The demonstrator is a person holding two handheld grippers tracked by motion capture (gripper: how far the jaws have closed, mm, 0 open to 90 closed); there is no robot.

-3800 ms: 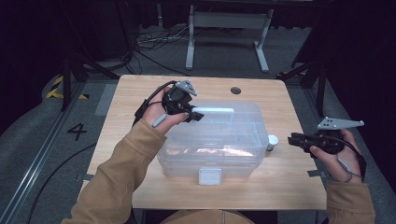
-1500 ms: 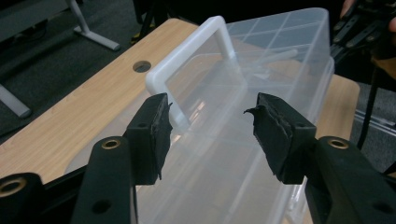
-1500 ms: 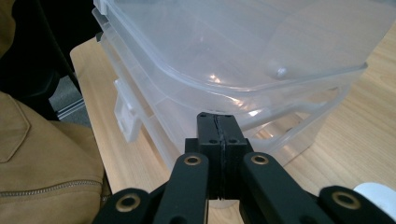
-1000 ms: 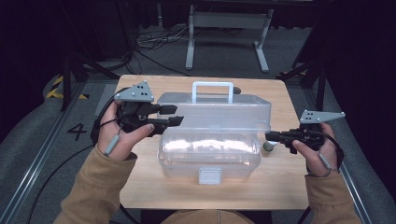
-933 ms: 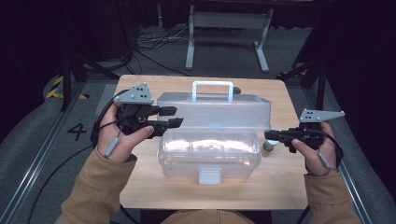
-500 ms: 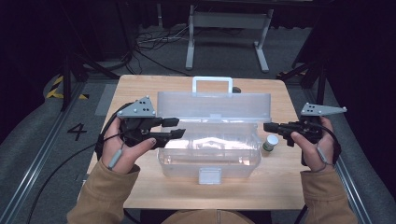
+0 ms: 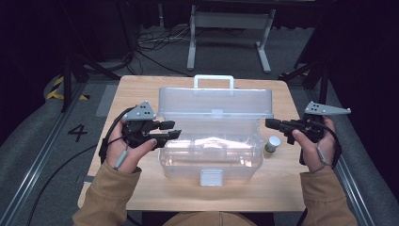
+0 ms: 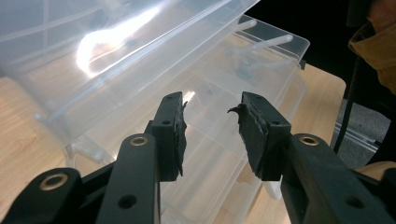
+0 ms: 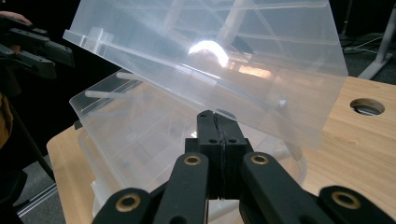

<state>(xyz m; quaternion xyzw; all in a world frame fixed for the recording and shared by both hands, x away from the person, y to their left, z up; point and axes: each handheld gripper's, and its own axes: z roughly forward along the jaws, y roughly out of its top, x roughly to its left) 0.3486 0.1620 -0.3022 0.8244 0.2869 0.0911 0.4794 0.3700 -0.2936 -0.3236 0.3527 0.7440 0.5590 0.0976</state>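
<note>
Two claws flank a clear plastic storage box (image 7: 210, 155) that sits in the middle of the pale wood-grain worktop (image 7: 141, 188). The box is rectangular with rounded corners, glossy and see-through, with a small square latch on its front wall; its lid (image 7: 215, 101) is tilted up at the back, a white bail handle at its top edge. In the left gripper view the lid (image 8: 116, 51) throws a bright glare, and the moulded ribs of the box (image 8: 219, 154) show through the tub. The left claw (image 7: 170, 130) hangs at the box's left end, its jaws parted and having just been closing a little, with nothing pressed between the rough, torn black pads (image 8: 254, 133). The right claw (image 7: 269, 124) points at the box's right end from just beside it, its jaws pressed flat together on nothing. Near it, on the worktop, stands a small round white-capped bottle (image 7: 271, 143).
</note>
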